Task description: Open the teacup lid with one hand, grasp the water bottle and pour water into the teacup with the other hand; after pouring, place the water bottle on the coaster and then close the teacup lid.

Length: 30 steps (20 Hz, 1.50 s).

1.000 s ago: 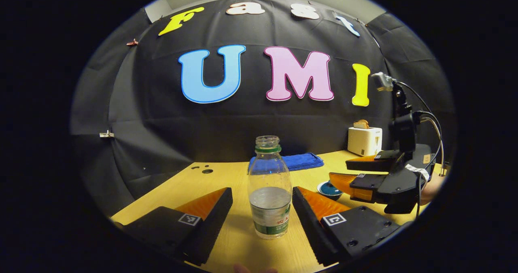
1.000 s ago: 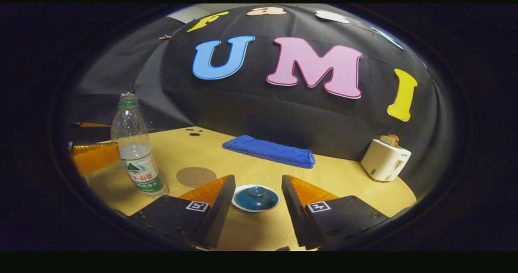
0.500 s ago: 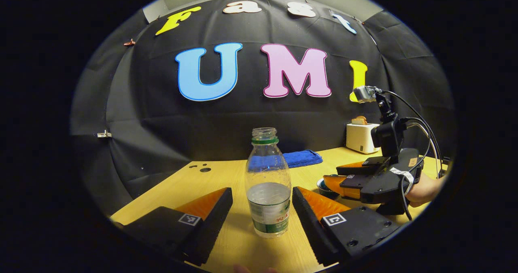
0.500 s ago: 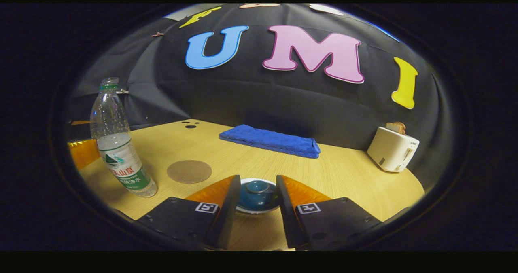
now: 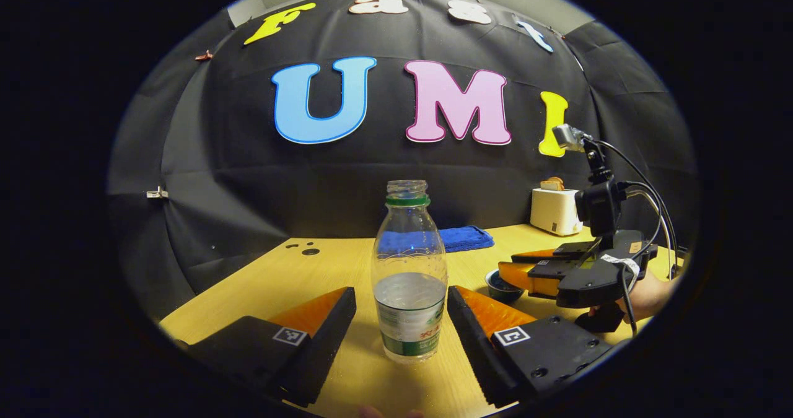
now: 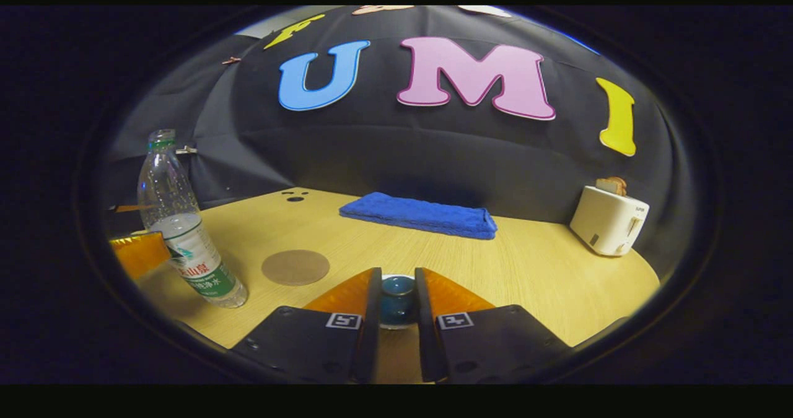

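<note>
A clear, uncapped water bottle (image 5: 409, 294), about a third full, with a green label, stands upright on the wooden table (image 5: 347, 269). My left gripper (image 5: 401, 295) is open with one finger on each side of the bottle's lower half. In the right gripper view the bottle (image 6: 186, 244) stands at the far left. The blue teacup lid (image 6: 397, 291) sits on its cup, and my right gripper (image 6: 398, 278) is shut on the lid's knob. In the left gripper view the right gripper (image 5: 509, 266) hovers level over the teacup (image 5: 500, 285). A round brown coaster (image 6: 295, 267) lies between bottle and cup.
A folded blue towel (image 6: 421, 215) lies along the back of the table, and a white toaster (image 6: 608, 220) with bread stands at the back right. A hand (image 5: 650, 294) holds the right gripper. Bare wood lies right of the cup.
My right gripper lowered onto the teacup and its fingers narrowed from wide open until they closed on the lid's knob. The left gripper stayed open around the bottle, edging slightly closer.
</note>
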Tool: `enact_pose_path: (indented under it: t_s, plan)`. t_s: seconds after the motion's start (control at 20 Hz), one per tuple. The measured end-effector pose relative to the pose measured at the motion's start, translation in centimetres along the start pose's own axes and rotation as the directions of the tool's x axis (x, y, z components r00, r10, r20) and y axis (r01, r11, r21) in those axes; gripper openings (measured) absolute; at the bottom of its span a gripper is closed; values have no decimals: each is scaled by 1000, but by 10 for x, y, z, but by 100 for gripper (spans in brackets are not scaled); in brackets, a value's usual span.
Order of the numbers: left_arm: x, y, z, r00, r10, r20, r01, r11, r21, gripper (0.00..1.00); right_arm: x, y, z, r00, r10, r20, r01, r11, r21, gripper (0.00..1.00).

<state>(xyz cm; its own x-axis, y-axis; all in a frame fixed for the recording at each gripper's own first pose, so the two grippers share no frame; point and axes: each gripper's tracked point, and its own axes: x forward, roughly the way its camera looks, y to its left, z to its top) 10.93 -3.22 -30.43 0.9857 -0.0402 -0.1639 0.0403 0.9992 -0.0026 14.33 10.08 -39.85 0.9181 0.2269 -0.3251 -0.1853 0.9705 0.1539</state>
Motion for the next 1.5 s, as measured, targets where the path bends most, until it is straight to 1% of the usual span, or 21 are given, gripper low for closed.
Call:
enact_pose_path:
  t_s: [0.15,0.2,0.25,0.3,0.35,0.45,0.6,0.85,1.0,1.05,1.1,1.15,1.2,1.25,1.35,1.4,1.45,1.5]
  plan:
    - [3,-1,0,1000,1,4,-1,1000,2,94,-2,0,6,1000,-4,20,4,1000,-11,30]
    - [4,-2,-1,1000,0,2,0,1000,6,93,-5,-2,7,1000,-8,22,8,1000,-14,27]
    - [5,-3,-3,1000,0,1,0,1000,9,94,-6,-3,10,1000,-10,26,10,1000,-13,30]
    - [7,-3,-3,1000,-1,0,1,1000,10,93,-8,-6,13,999,-14,33,14,1000,-11,27]
    - [8,-3,-6,1000,0,-3,0,1000,12,94,-13,-10,17,999,-18,43,18,1000,-10,30]
    - [11,-3,-12,1000,3,-13,-3,1000,17,93,-20,-18,25,998,-28,58,28,1000,-10,26]
    - [15,-2,-20,999,14,-28,-14,1000,12,94,-33,-29,31,997,-39,69,40,999,-16,26]
    - [20,-2,-39,997,20,-78,-22,999,-30,94,-55,-48,37,994,-66,87,67,998,-10,26]
    - [22,-6,-39,997,14,-77,-15,1000,-21,94,-62,-62,32,994,-82,78,81,997,10,26]
    - [22,-5,-39,997,19,-77,-20,1000,-11,92,-64,-67,31,993,-91,77,90,996,17,26]
    - [20,-4,-38,996,27,-80,-27,1000,-4,85,-66,-72,29,992,-100,74,99,995,18,26]
    - [24,-5,-39,997,24,-80,-24,1000,2,78,-68,-78,27,992,-107,73,106,994,15,29]
    - [24,-6,-38,996,23,-86,-21,1000,15,77,-70,-82,26,991,-113,71,113,994,10,33]
    - [26,-5,-38,996,27,-89,-25,999,32,76,-71,-86,23,991,-117,67,116,993,8,34]
    - [30,-3,-37,994,35,-105,-27,997,79,76,-75,-94,22,990,-122,65,122,992,13,29]
    - [32,0,-36,992,52,-115,-38,992,121,76,-78,-98,22,990,-126,65,125,992,12,27]
    - [35,6,-36,989,77,-126,-54,983,177,76,-80,-103,21,990,-129,64,129,992,5,27]
    - [36,11,-33,986,100,-133,-66,968,241,76,-82,-109,21,989,-130,65,130,991,0,27]
